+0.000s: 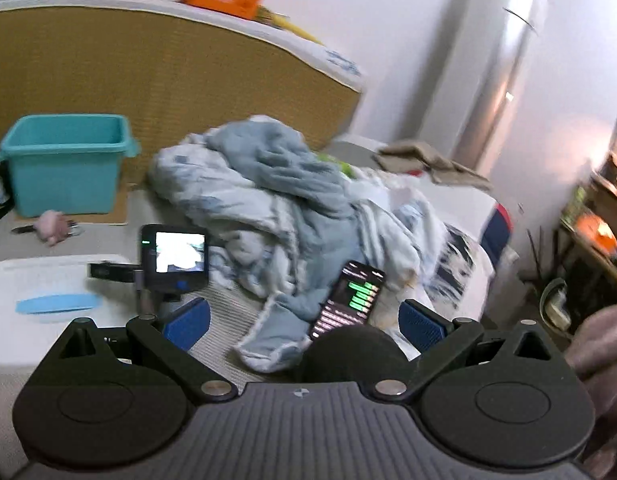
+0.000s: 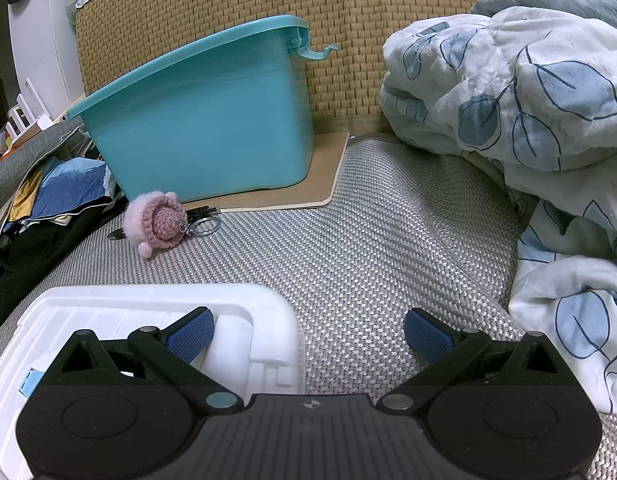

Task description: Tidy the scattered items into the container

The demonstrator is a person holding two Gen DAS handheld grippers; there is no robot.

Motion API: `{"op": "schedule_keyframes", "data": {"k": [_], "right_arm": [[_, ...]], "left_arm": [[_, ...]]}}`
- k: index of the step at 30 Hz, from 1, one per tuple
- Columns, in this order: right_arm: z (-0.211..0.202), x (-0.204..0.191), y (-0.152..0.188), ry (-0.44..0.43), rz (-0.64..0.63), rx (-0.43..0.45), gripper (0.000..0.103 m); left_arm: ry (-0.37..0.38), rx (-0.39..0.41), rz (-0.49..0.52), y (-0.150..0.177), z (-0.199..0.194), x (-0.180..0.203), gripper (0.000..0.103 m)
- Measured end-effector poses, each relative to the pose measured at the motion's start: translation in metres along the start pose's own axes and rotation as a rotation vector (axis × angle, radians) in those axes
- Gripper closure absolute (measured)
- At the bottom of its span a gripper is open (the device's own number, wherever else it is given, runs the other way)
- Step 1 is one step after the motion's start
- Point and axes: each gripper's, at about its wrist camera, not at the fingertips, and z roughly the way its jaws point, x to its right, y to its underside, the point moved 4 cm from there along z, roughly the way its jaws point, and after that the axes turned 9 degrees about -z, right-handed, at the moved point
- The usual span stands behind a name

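Observation:
The teal plastic bin (image 2: 212,120) stands open-topped on a thin tan board (image 2: 308,188) against the woven headboard; it also shows in the left wrist view as the bin (image 1: 64,160) at far left. In front of it lies a pink crochet keychain (image 2: 156,224) with metal rings (image 2: 206,226), seen smaller as the keychain (image 1: 52,226). A white lid (image 2: 148,320) with a blue handle (image 1: 56,304) lies nearer. My right gripper (image 2: 308,334) is open, its left fingertip (image 2: 190,334) over the lid's right end. My left gripper (image 1: 304,322) is open and holds nothing, above the bedding.
A crumpled blue-and-white quilt (image 2: 528,92) fills the right side of the grey woven mat (image 2: 368,240). A lit phone (image 1: 348,298) rests on the bedding. A small camera with a lit screen (image 1: 174,258) sits by the lid. Bags and papers (image 2: 56,192) pile at the left edge.

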Motion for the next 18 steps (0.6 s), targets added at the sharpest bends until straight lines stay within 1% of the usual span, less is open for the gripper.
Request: {"op": "schedule_keyframes", "data": {"k": [2,6,8,9,11,14,16,18], "right_arm": [[0.000,0.000,0.000,0.000,0.000,0.000,0.000],[0.000,0.000,0.000,0.000,0.000,0.000,0.000],[0.000,0.000,0.000,0.000,0.000,0.000,0.000],[0.000,0.000,0.000,0.000,0.000,0.000,0.000],[0.000,0.000,0.000,0.000,0.000,0.000,0.000],[0.000,0.000,0.000,0.000,0.000,0.000,0.000],[0.000,0.000,0.000,0.000,0.000,0.000,0.000],[0.000,0.000,0.000,0.000,0.000,0.000,0.000]], "left_arm": [[-0.025,-0.009,0.029,0.006,0.005,0.004,0.000],[-0.021,-0.089,-0.012,0.020,0.011,0.003,0.000],[-0.014,-0.103,-0.002,0.026,0.007,0.009,0.000],[-0.008,-0.104,0.009,0.029,0.002,0.013,0.000],[-0.027,-0.068,0.039,0.031,-0.008,0.024,0.000],[-0.037,-0.043,0.017,0.031,-0.020,0.029,0.000],[-0.020,-0.046,-0.037,0.028,-0.029,0.028,0.001],[-0.013,-0.026,-0.040,0.026,-0.040,0.035,0.001]]}}
